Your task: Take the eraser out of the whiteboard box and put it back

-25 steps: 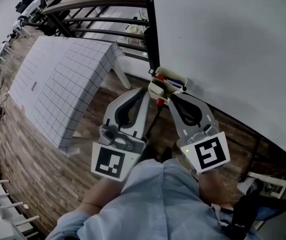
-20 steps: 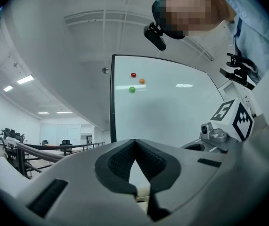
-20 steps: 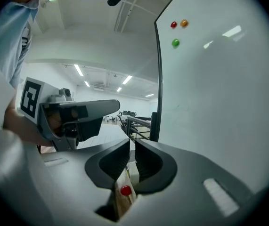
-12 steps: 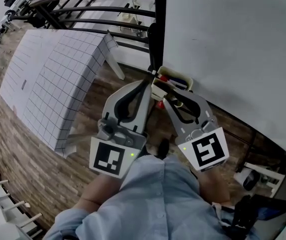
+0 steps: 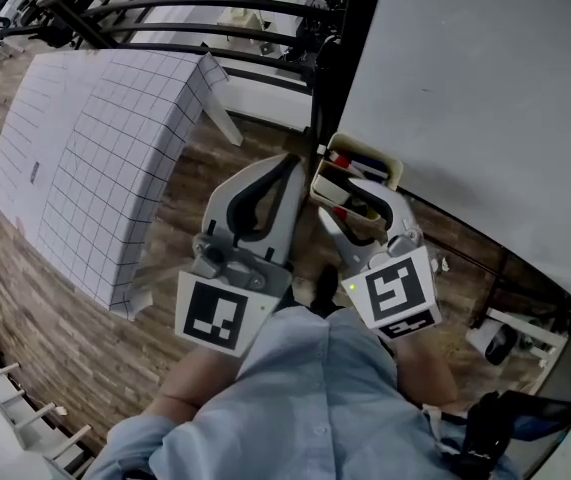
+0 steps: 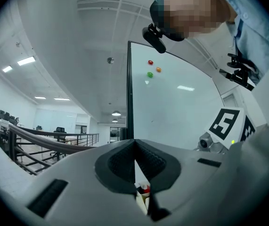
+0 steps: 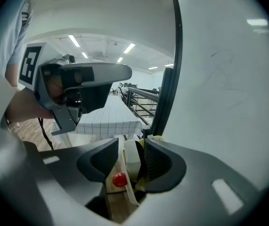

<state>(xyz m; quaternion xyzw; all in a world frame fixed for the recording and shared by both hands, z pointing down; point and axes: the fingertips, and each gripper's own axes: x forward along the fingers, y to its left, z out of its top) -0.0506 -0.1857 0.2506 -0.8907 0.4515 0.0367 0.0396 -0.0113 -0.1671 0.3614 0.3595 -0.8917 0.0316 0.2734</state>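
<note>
The cream whiteboard box [image 5: 319, 182] hangs at the whiteboard's [image 5: 485, 98] lower left corner, with markers [image 5: 353, 163] in it. My right gripper [image 5: 350, 200] reaches down into it. Its jaws have just been opening and now stand wide on either side of the white eraser [image 7: 132, 158], which sits upright in the box [image 7: 128, 197]. The eraser's dark side lies next to one jaw, and a gap shows at the other. A red ball [image 7: 119, 179] lies beside it. My left gripper [image 5: 290, 161] hovers shut and empty just left of the box.
A table under a grid-patterned cloth [image 5: 95, 148] stands to the left on the wooden floor. Dark railings [image 5: 165, 8] run behind it. The board's black frame post [image 5: 330, 78] rises right above the box. Coloured magnets [image 6: 150, 74] stick high on the board.
My right gripper has dropped into the box, tilted downward, and its jaws have spread from nearly shut to wide. The left gripper has drifted a little and stays shut.
</note>
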